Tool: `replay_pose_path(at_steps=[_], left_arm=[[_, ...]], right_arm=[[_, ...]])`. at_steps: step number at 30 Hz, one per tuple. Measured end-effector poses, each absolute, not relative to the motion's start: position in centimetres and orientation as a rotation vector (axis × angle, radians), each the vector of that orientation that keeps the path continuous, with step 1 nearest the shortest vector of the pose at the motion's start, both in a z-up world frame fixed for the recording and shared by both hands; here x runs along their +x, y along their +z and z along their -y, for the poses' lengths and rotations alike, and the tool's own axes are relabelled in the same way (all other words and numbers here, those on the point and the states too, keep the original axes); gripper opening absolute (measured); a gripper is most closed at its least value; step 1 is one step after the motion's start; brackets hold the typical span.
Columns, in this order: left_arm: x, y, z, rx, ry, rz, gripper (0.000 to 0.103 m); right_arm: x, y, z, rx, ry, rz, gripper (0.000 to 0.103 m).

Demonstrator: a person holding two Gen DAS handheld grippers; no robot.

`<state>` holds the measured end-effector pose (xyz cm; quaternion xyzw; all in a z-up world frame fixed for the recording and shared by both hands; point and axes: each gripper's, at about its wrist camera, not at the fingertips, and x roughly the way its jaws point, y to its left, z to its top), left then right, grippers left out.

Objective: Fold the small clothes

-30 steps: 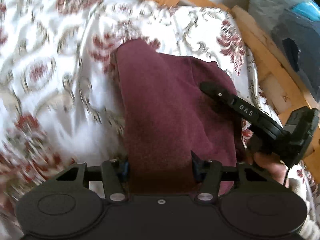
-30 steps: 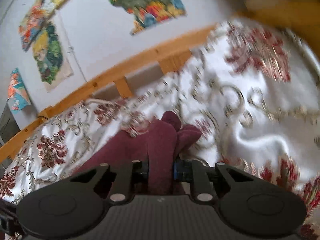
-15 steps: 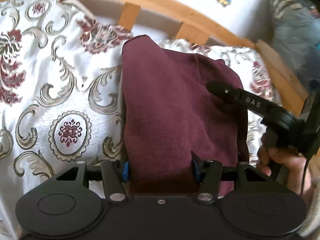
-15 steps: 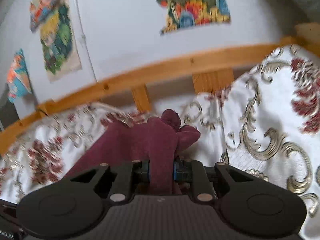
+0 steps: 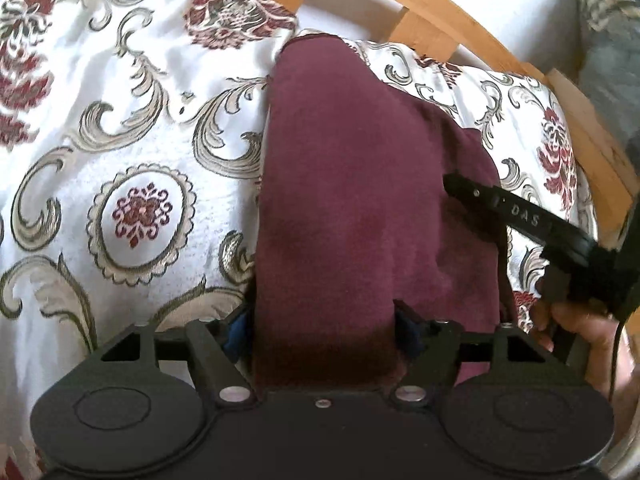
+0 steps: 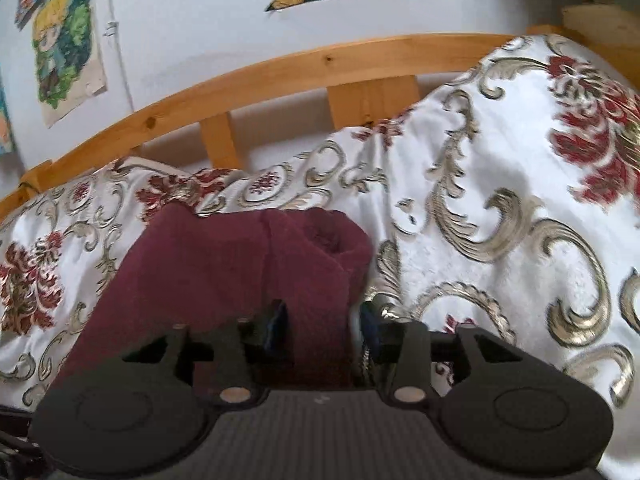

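Note:
A maroon garment point(image 5: 352, 200) lies folded lengthwise on the patterned bedspread, reaching toward the wooden rail. My left gripper point(image 5: 320, 320) straddles its near end; the jaws are opening, with the cloth lying between them and a sliver of gap at the left pad. In the right wrist view the same garment point(image 6: 224, 264) rests flat with a rumpled fold at its far right corner. My right gripper point(image 6: 324, 316) is opening too, its pads standing clear of the strip of cloth between them. One right-gripper finger point(image 5: 500, 208) lies over the garment's right edge.
A white bedspread point(image 5: 132, 140) with red and gold scrolls covers the bed. A curved wooden rail point(image 6: 280, 76) with slats runs along the far side, below a wall with colourful posters point(image 6: 64, 40). A person's hand point(image 5: 580, 328) grips the right tool. Grey-blue bundles point(image 5: 608, 60) sit beyond the rail.
Both pairs of jaws have widened. The right gripper has let go of the bunched cloth, which now lies flatter on the bedspread. Both tools have carried the garment nearer the rail.

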<state>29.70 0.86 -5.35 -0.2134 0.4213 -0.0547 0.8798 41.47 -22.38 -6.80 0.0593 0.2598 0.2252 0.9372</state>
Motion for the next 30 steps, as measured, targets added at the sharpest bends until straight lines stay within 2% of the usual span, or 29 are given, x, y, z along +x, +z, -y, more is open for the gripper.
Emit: replay_pose_path(at_steps=[8, 11, 18, 30], left_arm=[[27.6, -4.1, -2.0, -0.456, -0.049, -0.872, 0.095], [26.6, -3.7, -2.0, -0.407, -0.035, -0.846, 0.097], [24.6, -1.3, -1.0, -0.296, 0.042, -0.754, 0.102], [19.2, 2.2, 0.3, -0.227, 0.087, -0.593, 0.102]], right_arm=[[37.2, -6.0, 23.7, 0.103, 0.440, -0.488, 0.090], [35.3, -5.8, 23.9, 0.092, 0.437, -0.466, 0.100], [31.5, -4.2, 24.3, 0.051, 0.409, -0.395, 0.103], [23.8, -1.2, 26.4, 0.067, 0.380, -0.254, 0.103]])
